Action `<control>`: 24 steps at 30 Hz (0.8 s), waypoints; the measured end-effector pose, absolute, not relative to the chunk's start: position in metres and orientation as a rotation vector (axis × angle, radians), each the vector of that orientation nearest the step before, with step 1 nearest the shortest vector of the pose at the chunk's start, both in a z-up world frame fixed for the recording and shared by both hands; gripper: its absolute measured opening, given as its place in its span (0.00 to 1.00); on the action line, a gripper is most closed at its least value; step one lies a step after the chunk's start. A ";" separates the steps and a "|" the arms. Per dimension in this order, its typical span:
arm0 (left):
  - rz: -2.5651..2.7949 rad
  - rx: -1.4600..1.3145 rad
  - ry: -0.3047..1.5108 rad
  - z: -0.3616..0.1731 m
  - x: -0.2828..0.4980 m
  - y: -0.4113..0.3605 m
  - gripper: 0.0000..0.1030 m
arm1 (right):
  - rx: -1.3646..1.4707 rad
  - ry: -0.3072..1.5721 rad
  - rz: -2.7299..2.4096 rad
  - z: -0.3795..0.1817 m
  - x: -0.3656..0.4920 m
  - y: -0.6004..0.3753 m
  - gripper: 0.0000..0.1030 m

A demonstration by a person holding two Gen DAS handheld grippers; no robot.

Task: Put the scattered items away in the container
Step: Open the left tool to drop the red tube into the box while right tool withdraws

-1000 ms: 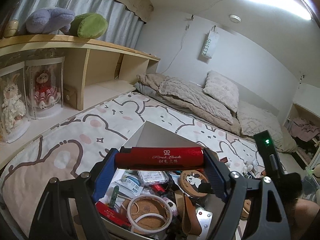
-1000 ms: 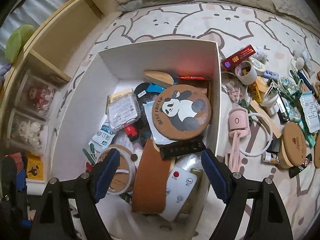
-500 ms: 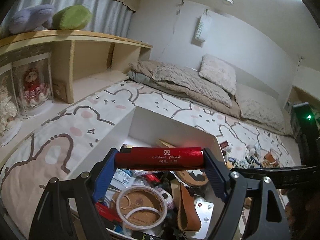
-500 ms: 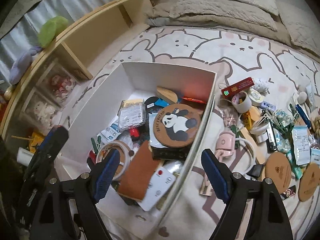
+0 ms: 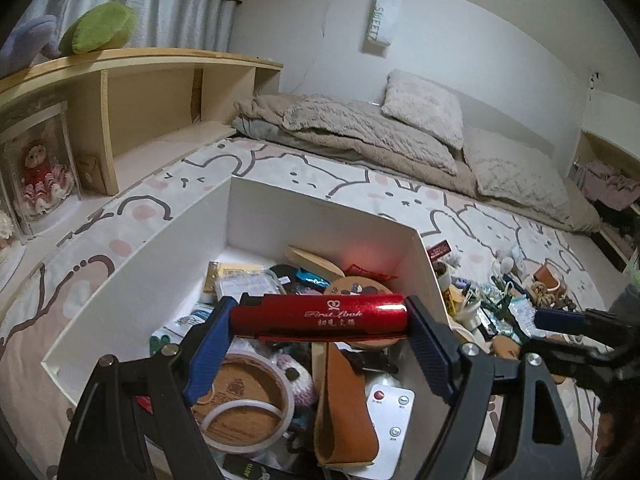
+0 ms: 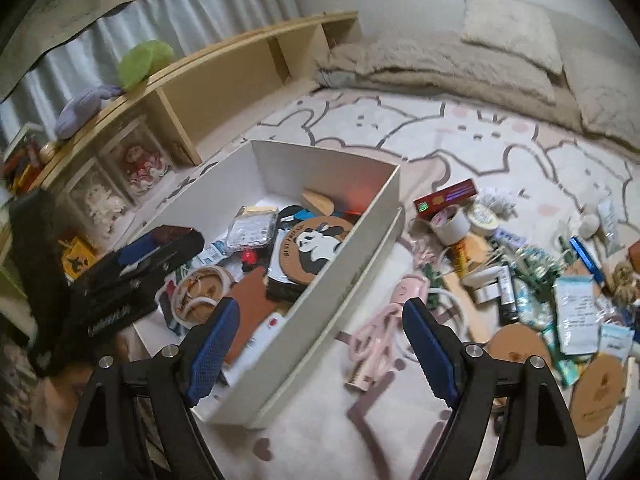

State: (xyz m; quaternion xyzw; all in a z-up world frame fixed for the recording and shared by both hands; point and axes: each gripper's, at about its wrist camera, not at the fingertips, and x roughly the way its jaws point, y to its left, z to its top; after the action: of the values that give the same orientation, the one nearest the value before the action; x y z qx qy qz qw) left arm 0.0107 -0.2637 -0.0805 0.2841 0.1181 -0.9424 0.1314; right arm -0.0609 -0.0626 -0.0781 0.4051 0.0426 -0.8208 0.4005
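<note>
Bunny rug (image 6: pixel 460 136), right tongs (image 6: pixel 320 344) backed off white box (image 6: pixel 320 320), left tongs (image 5: pixel 320 354) lower

Home bedroom, floor bedding with pillow (image 5: pixel 424 106), bunny-print rug (image 6: pixel 460 148), wooden shelf (image 5: pixel 132 80) with plush toys

glossy red box (image 5: pixel 320 316) held crosswise above white open container (image 5: pixel 328 216), part-filled; scattered items (image 6: pixel 520 272) on rug beside it.

Wooden shelf (image 5: pixel 160 92) is set along the wall. Green cushion (image 5: pixel 100 26) and purple plush (image 6: pixel 86 104) are laid on its top; a red-dressed doll (image 5: pixel 38 180) is cased beneath. Beige bedding (image 5: pixel 360 132) is heaped past its far end.
</note>
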 end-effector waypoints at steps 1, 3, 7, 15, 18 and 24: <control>-2.737 0.830 0.336 -0.081 0.009 -0.262 0.80 | 1.011 0.111 -2.079 -0.080 -0.058 -0.057 0.81; -2.737 0.844 0.316 -0.082 0.006 -0.257 0.80 | 1.000 0.107 -2.080 -0.085 -0.054 -0.046 0.81; -2.727 0.893 0.275 -0.084 -0.003 -0.250 0.80 | 1.038 0.108 -2.050 -0.101 -0.046 -0.025 0.81; -2.682 1.006 0.142 -0.097 -0.018 -0.235 0.80 | 1.072 0.152 -2.078 -0.119 -0.028 0.011 0.81; -2.678 1.013 0.133 -0.096 -0.020 -0.234 0.80 | 1.056 0.135 -2.083 -0.116 -0.022 0.023 0.81; -2.675 1.071 0.073 -0.096 -0.034 -0.226 0.80 | 1.036 0.102 -2.085 -0.112 -0.016 0.037 0.81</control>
State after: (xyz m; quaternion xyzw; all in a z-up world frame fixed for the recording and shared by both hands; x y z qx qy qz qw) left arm -0.0337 -0.2260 -0.0963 0.3684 0.0253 -0.9203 0.1290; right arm -0.0164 0.0372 -0.1118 0.4085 0.0404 -0.8221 0.3945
